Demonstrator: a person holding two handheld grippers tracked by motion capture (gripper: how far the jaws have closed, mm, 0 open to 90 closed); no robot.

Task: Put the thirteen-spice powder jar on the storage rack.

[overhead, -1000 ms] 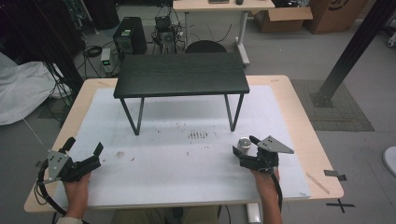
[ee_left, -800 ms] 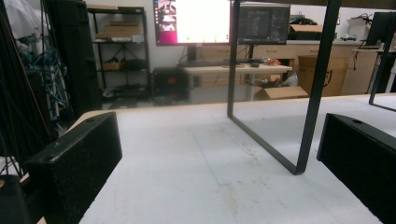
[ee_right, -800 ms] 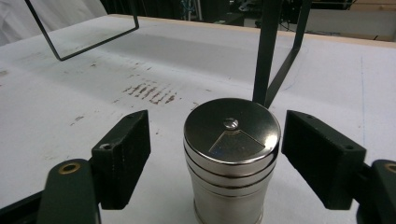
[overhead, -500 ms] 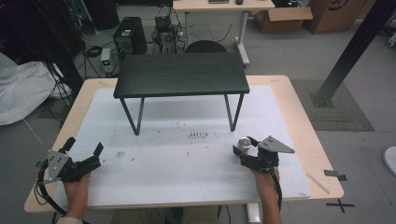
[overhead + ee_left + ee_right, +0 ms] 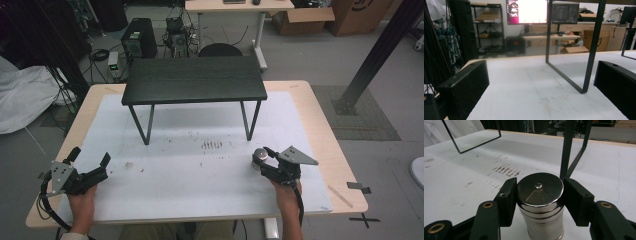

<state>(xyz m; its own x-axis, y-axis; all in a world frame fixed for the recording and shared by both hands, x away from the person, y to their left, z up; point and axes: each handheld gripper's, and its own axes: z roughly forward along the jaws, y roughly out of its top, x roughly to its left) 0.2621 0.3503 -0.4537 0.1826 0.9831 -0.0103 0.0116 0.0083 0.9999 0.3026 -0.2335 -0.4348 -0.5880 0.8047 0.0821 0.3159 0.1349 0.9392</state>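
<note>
Nothing has shifted since the earlier frames — the right gripper (image 5: 540, 195) still clamps the upright steel canister (image 5: 541, 205) between its jaws, while the left gripper (image 5: 92, 167) rests on the white table (image 5: 200, 170), jaws wide, nothing between them.

Lab: monitors (image 5: 526, 11) (lit), cable racks (image 5: 451, 37), boxes (image 5: 305, 20).

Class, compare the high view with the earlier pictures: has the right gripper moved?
No. The right gripper, shut on the metal canister, sits at the same spot below the small black table's right leg.
</note>
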